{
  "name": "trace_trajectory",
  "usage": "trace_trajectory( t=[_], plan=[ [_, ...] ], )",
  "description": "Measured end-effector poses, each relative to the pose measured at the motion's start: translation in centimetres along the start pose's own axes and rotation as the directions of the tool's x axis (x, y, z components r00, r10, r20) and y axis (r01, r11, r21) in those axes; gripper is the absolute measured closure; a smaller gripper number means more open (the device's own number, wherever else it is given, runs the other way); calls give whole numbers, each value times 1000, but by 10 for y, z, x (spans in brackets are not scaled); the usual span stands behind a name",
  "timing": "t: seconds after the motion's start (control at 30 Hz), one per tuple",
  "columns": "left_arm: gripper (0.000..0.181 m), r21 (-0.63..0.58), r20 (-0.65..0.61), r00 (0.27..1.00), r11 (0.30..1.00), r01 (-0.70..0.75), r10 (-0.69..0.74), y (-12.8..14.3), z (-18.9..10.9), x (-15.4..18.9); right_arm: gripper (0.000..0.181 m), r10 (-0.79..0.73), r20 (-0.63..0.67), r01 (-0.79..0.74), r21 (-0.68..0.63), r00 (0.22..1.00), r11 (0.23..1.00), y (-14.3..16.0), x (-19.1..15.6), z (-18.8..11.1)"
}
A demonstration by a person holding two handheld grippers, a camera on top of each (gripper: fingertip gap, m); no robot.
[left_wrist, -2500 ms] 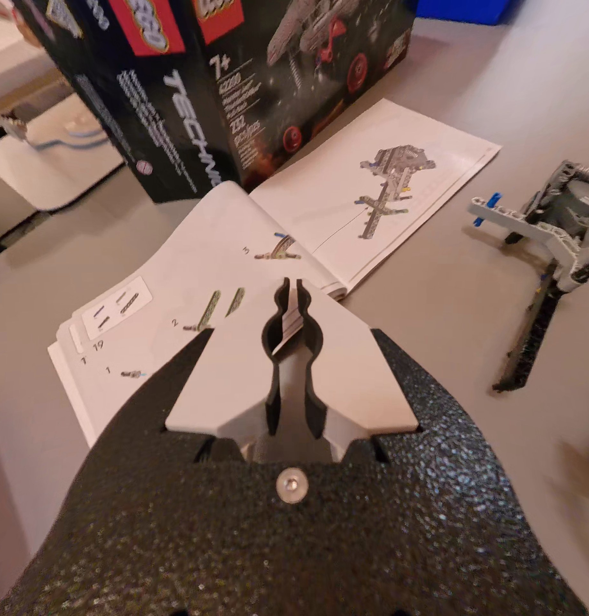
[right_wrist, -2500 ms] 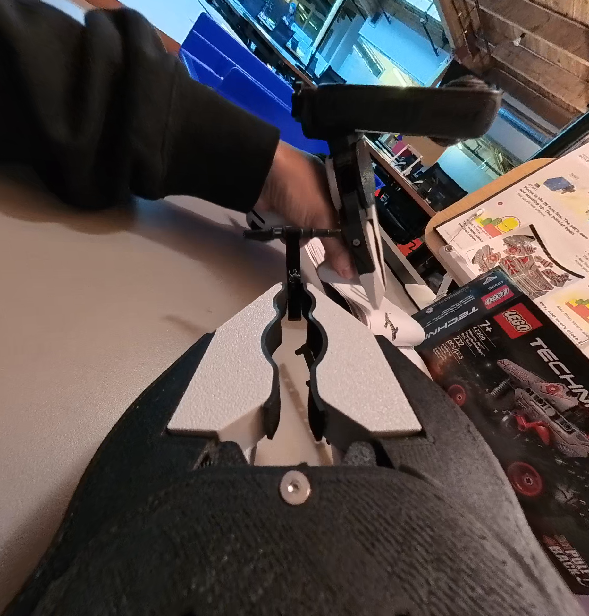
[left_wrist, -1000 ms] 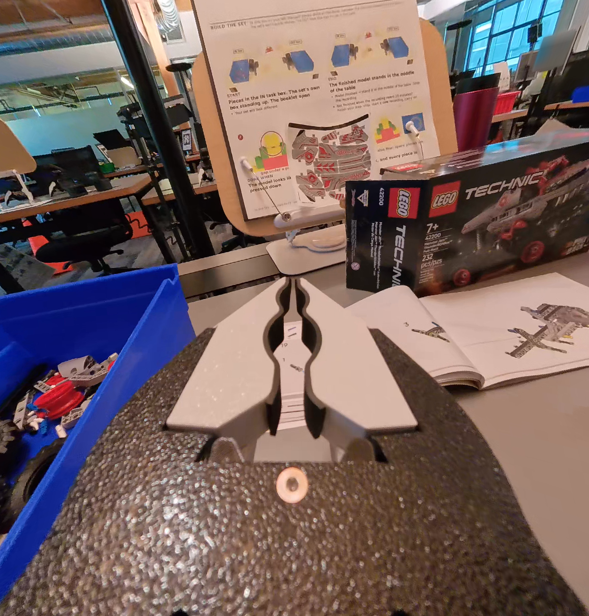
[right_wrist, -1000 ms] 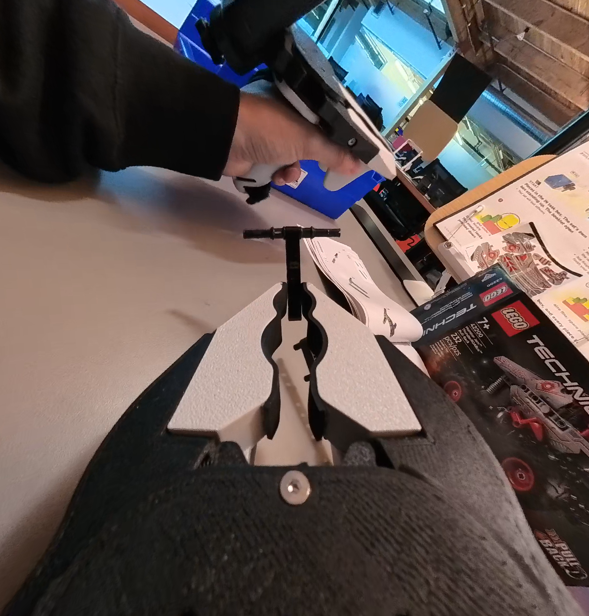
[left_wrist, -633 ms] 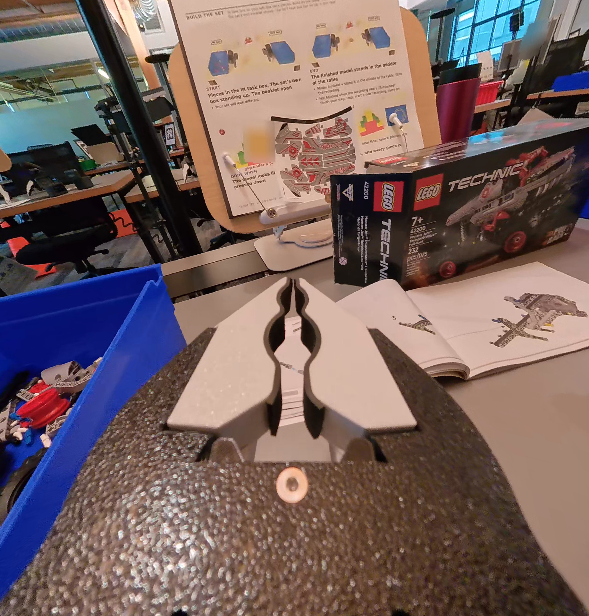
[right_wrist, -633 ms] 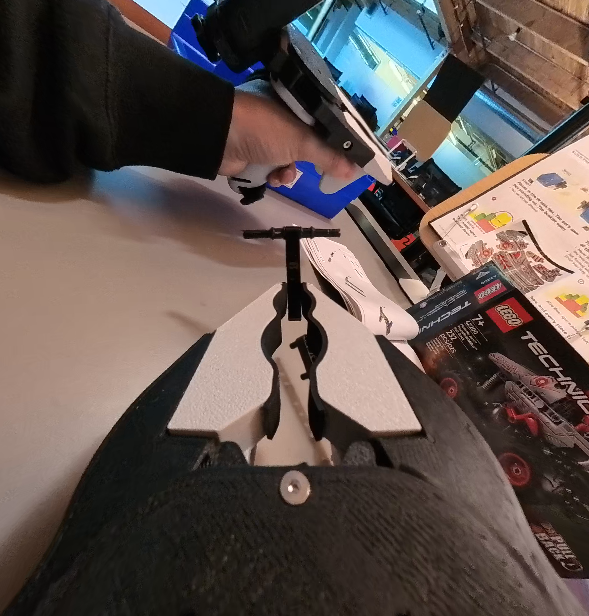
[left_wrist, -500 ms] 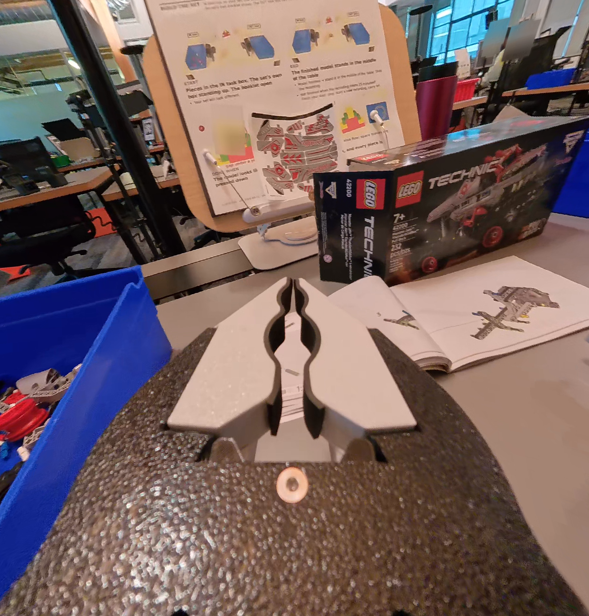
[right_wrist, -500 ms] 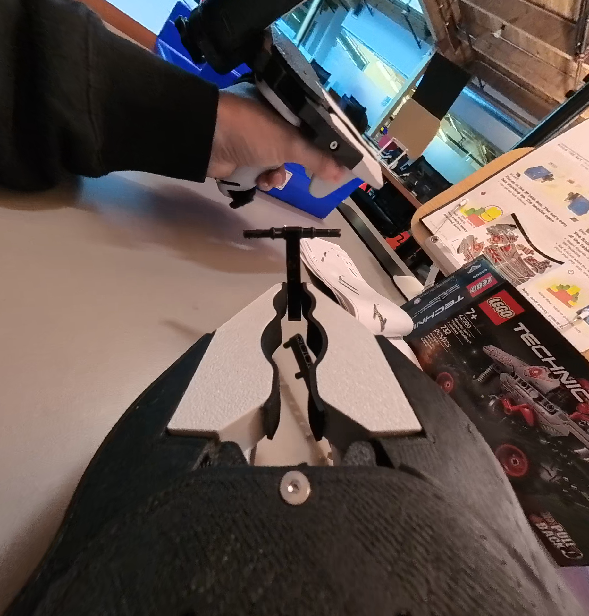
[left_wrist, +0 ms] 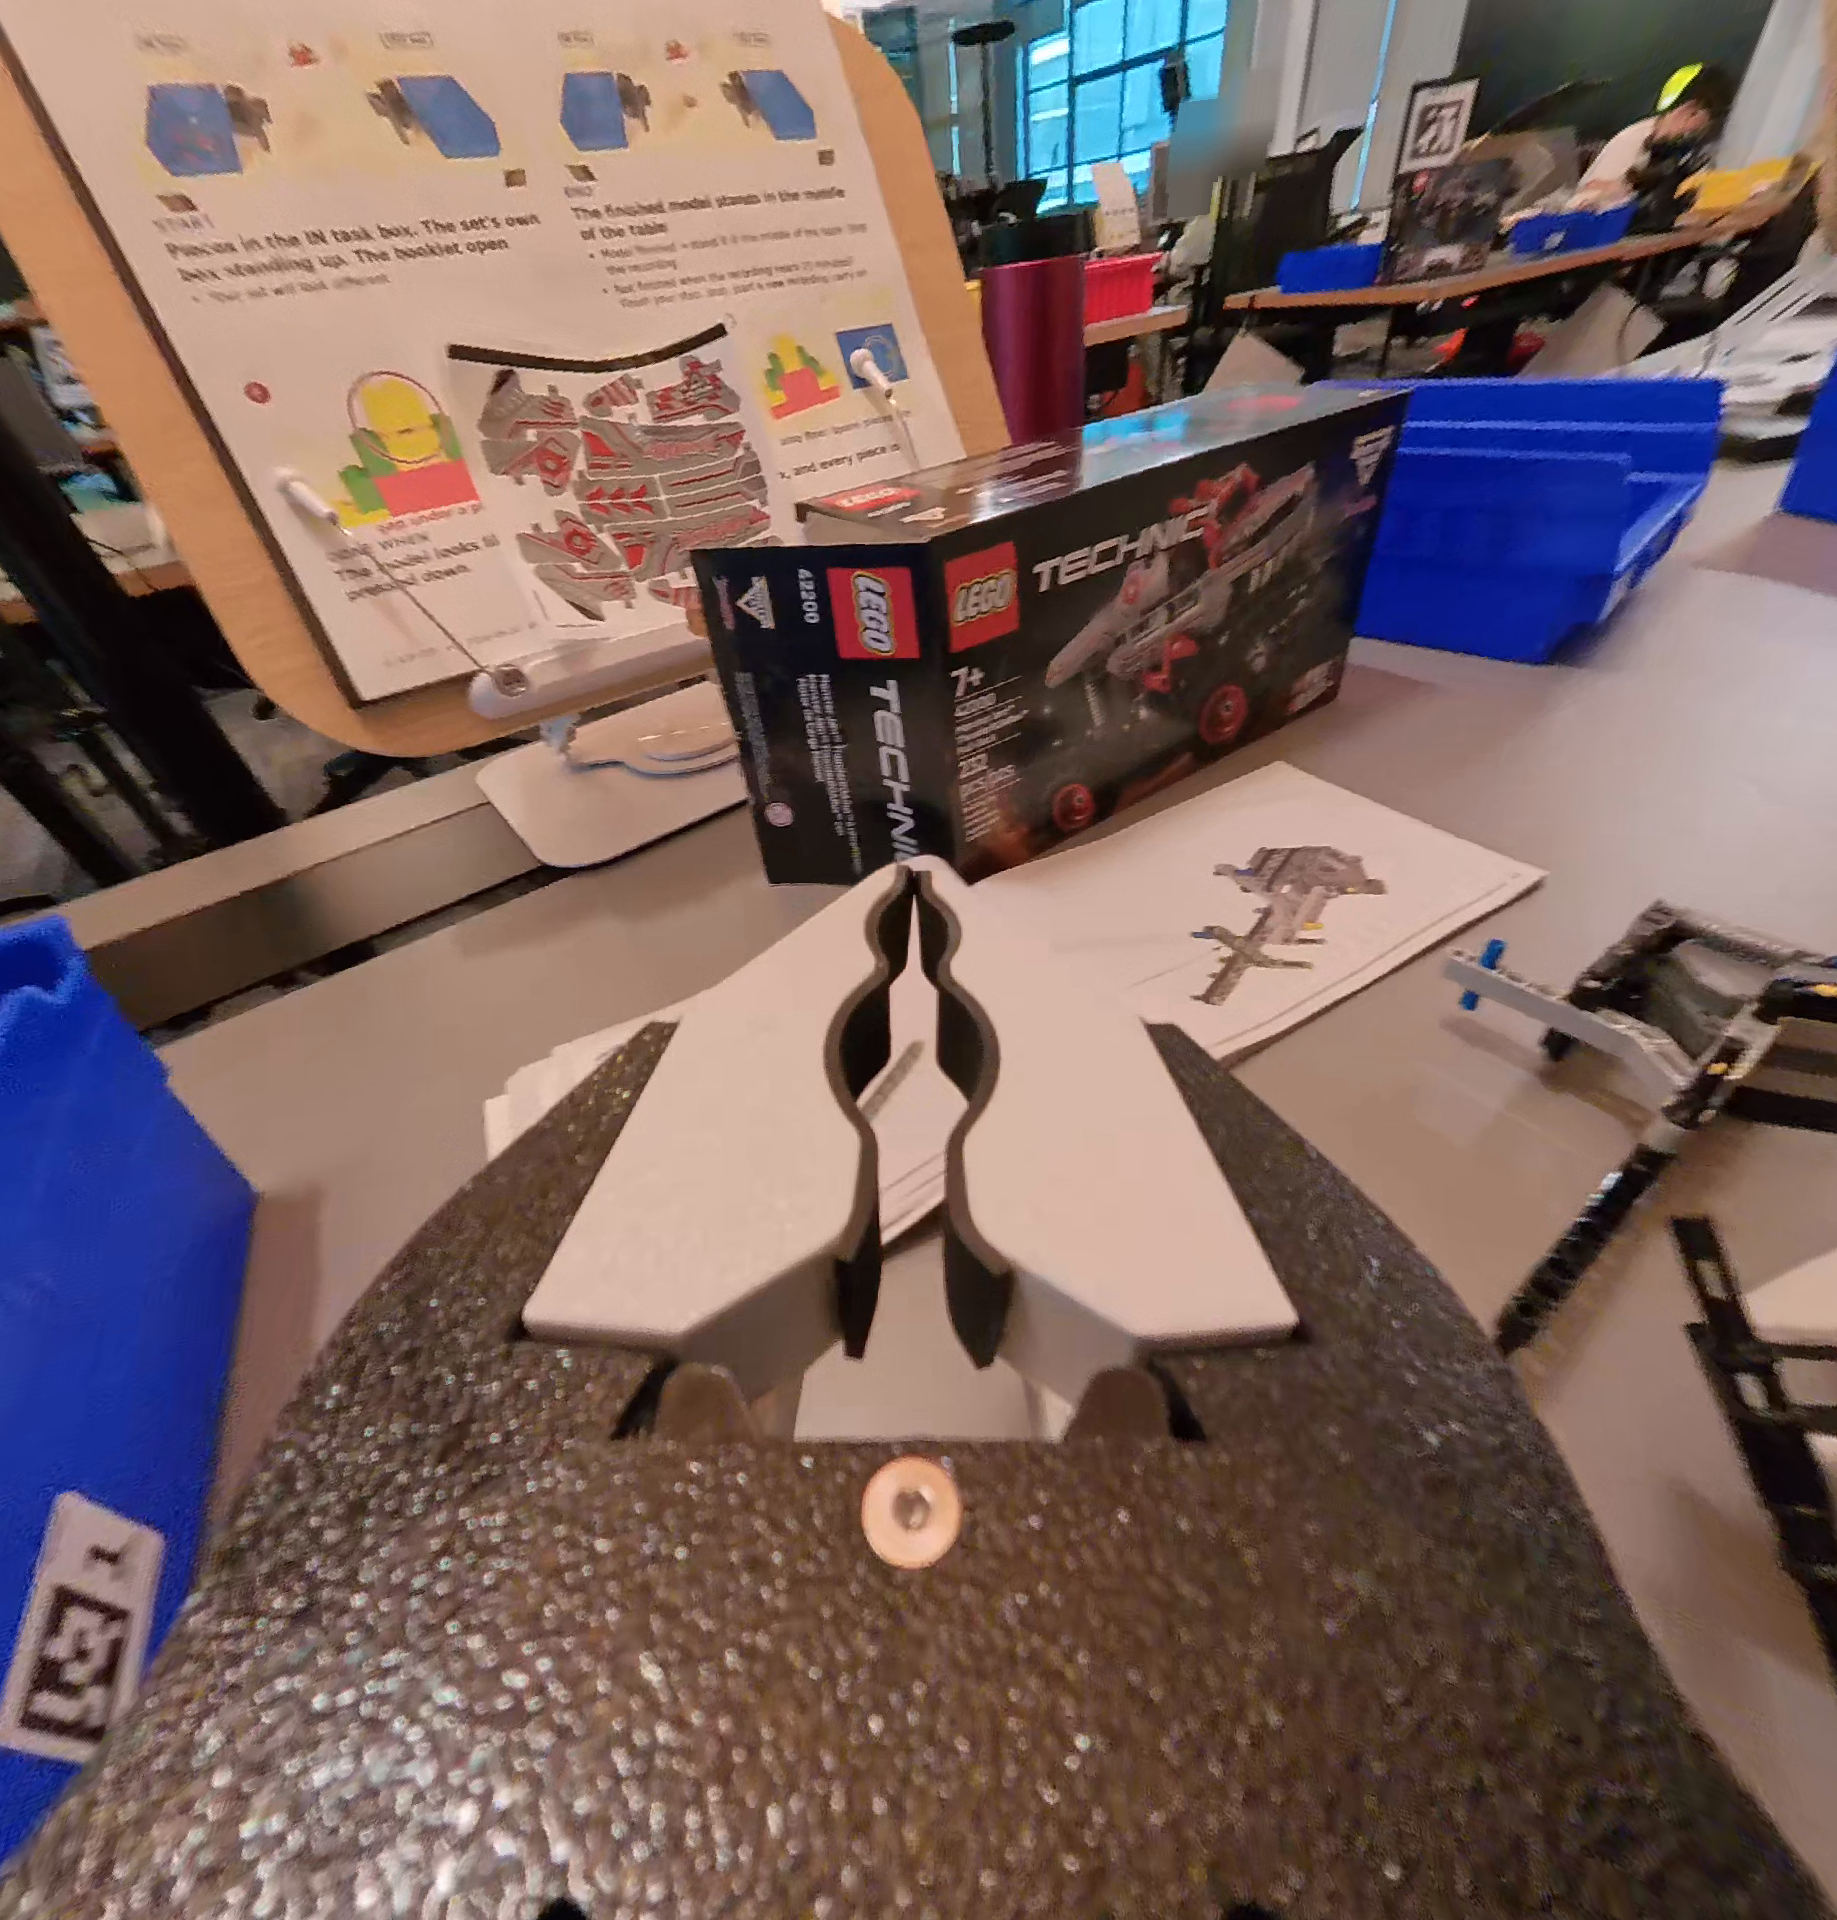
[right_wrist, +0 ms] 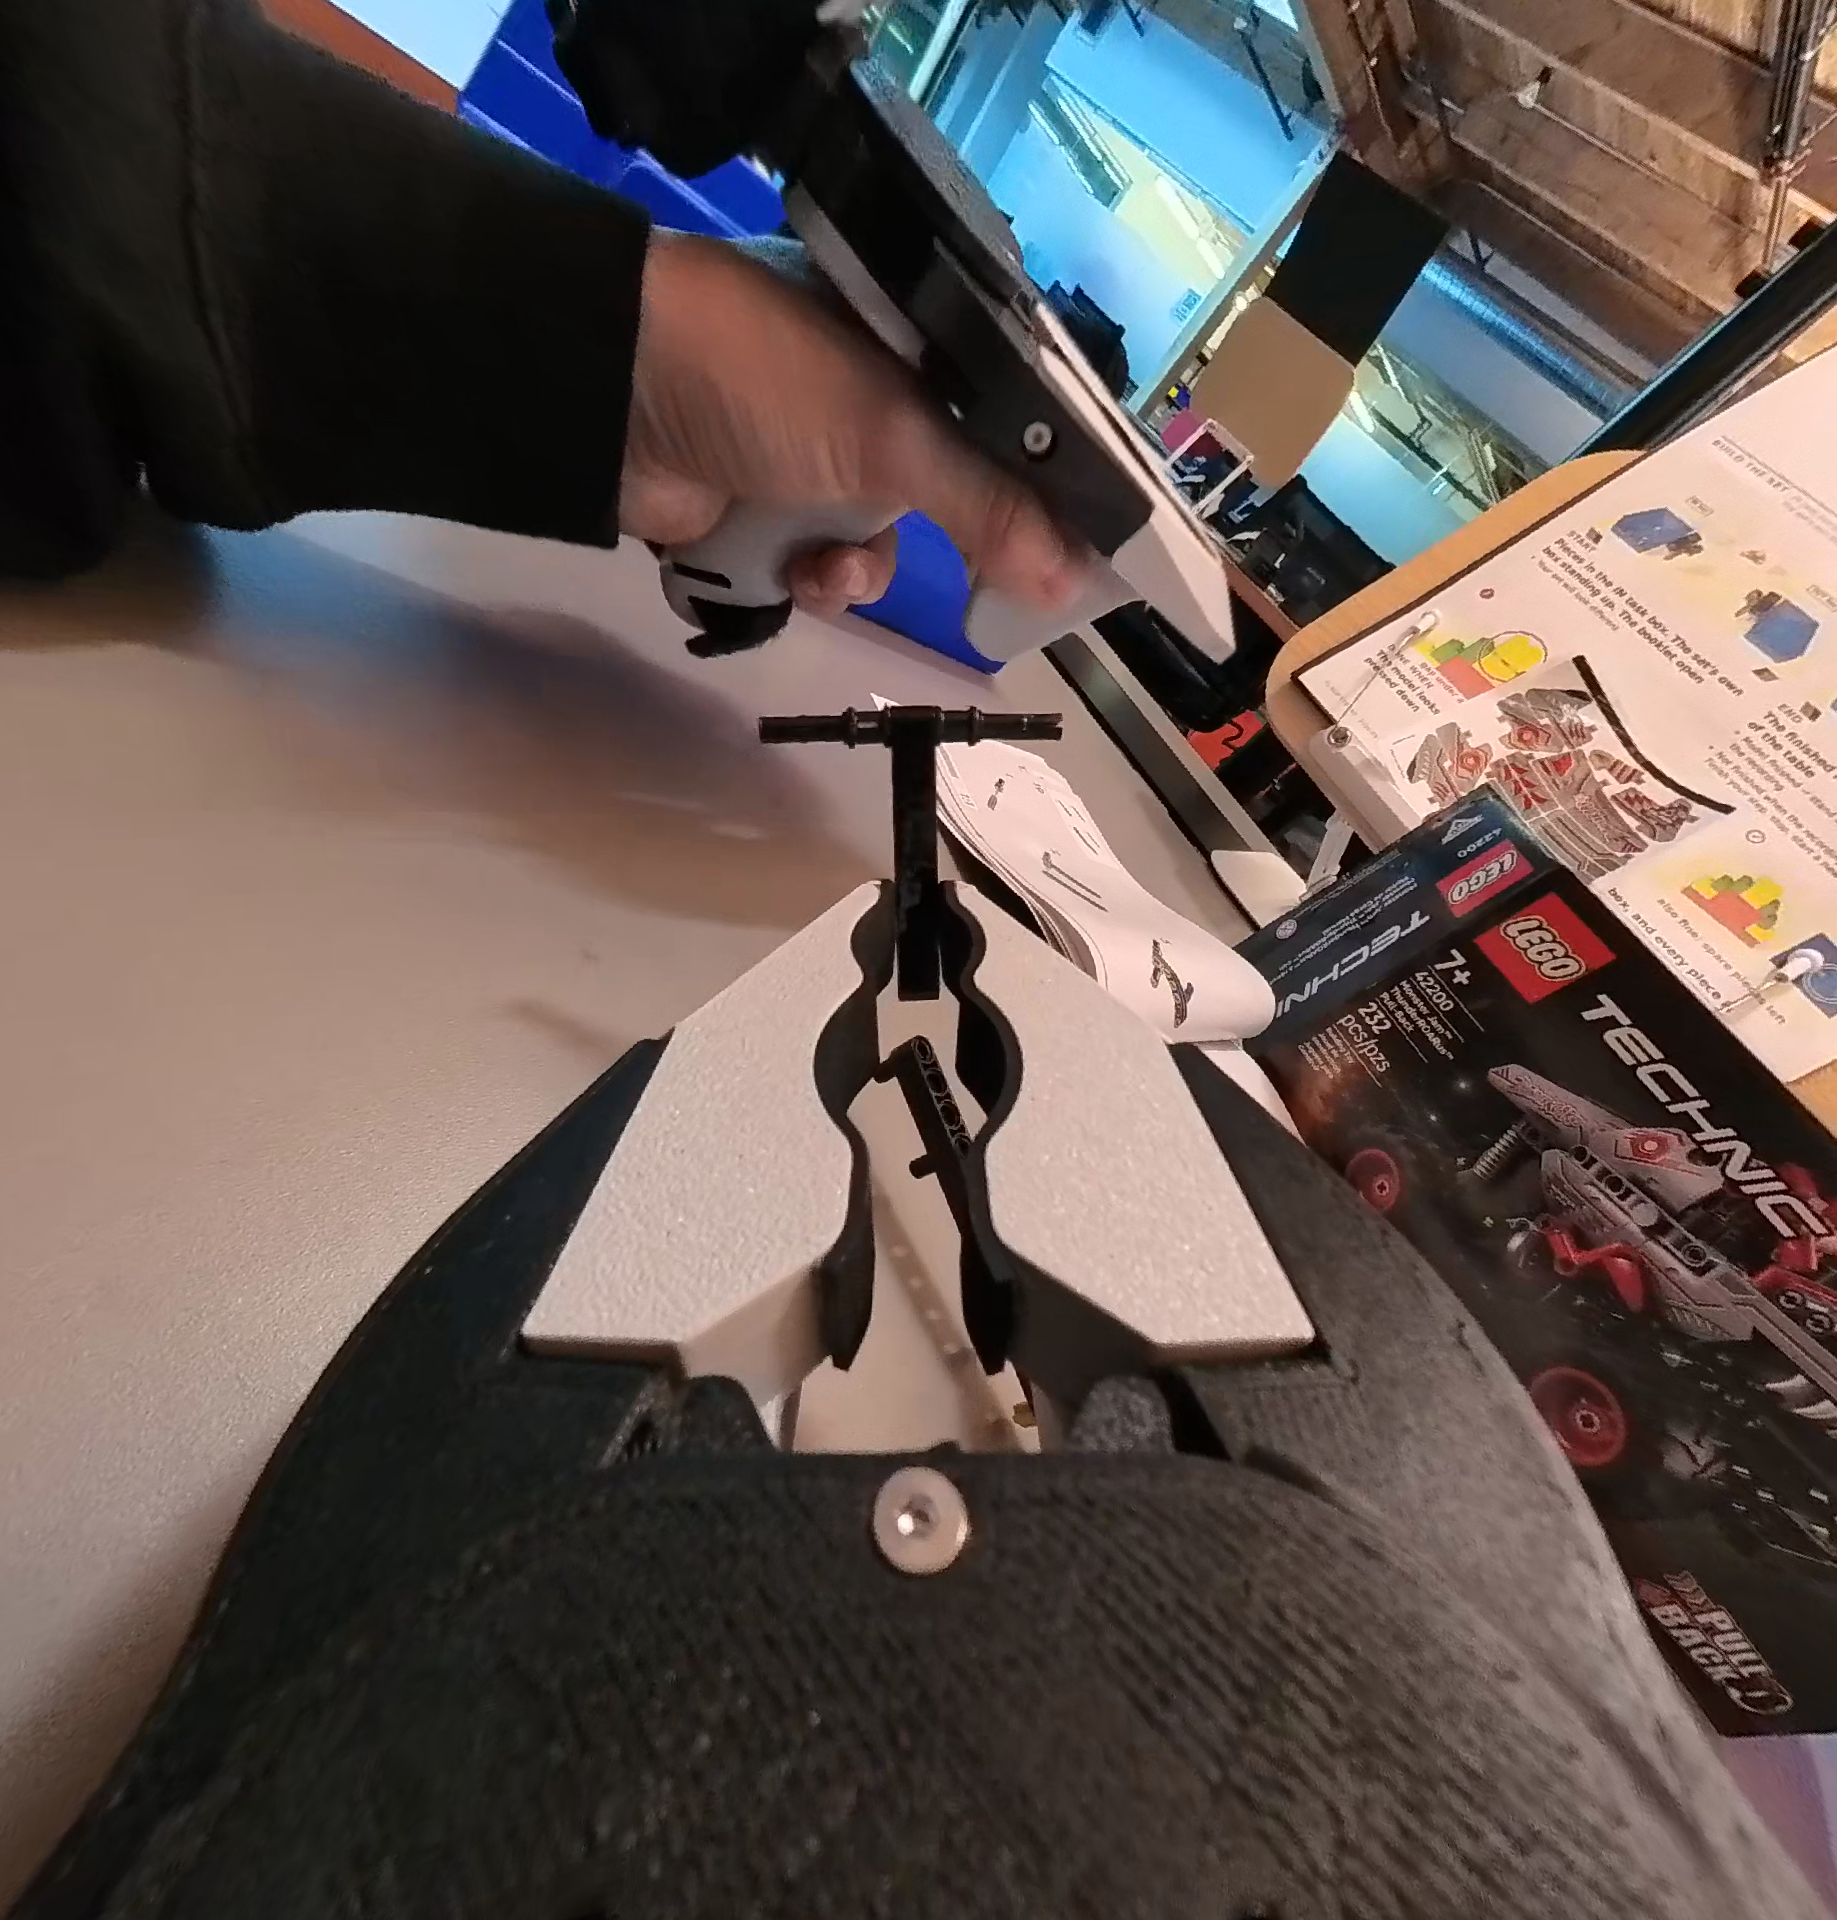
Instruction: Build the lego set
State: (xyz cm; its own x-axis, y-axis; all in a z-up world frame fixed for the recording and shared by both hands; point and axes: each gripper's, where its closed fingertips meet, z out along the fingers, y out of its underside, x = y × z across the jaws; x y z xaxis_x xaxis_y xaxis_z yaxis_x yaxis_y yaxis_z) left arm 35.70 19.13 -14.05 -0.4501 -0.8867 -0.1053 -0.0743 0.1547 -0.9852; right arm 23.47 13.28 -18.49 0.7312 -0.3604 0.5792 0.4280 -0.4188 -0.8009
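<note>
Grey table (left_wrist: 1620,748); booklet (left_wrist: 1309,914) partly behind fingers (left_wrist: 748,1122).

Black T-shaped piece (right_wrist: 912,821): thin axle crossbar on top, flat beam stem below, stem upright, lower end pinched between fingertips of right gripper (right_wrist: 916,914).

Partly built model (left_wrist: 1683,1029): grey and black frame, blue pin at left end, on table right of open booklet (left_wrist: 1298,914), long black beam trailing toward camera.

Second black beam (left_wrist: 1766,1423) on table, near right edge.

Set box (left_wrist: 1039,634): black, standing behind booklet.
</note>
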Motion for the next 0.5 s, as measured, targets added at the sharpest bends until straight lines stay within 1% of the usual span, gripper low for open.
trace_trajectory(
  t=[0.07, 0.17, 0.23, 0.37, 0.5],
  plan=[
    [181, 2, -43, 998, 998, 56, -56, -1, -3, 10, 176, -4, -2, 4, -1, 1000, 1000, 0, 0, 0],
    [181, -15, -154, 982, 994, 112, -113, -6, -14, 38, 176, -20, -2, 20, -3, 1000, 1000, 0, -2, -1],
    [181, -47, -219, 969, 993, 105, -113, -6, -28, 57, 176, -22, -1, 22, -7, 1000, 1000, 0, -2, 0],
    [179, -107, -257, 961, 992, 74, -100, -1, -61, 71, 176, -18, -3, 18, -13, 1000, 1000, 1, -3, 0],
    [171, -185, -358, 924, 980, 74, -138, 17, -91, 88, 176, -20, -4, 20, -17, 1000, 1000, 1, -4, 0]
  ],
)
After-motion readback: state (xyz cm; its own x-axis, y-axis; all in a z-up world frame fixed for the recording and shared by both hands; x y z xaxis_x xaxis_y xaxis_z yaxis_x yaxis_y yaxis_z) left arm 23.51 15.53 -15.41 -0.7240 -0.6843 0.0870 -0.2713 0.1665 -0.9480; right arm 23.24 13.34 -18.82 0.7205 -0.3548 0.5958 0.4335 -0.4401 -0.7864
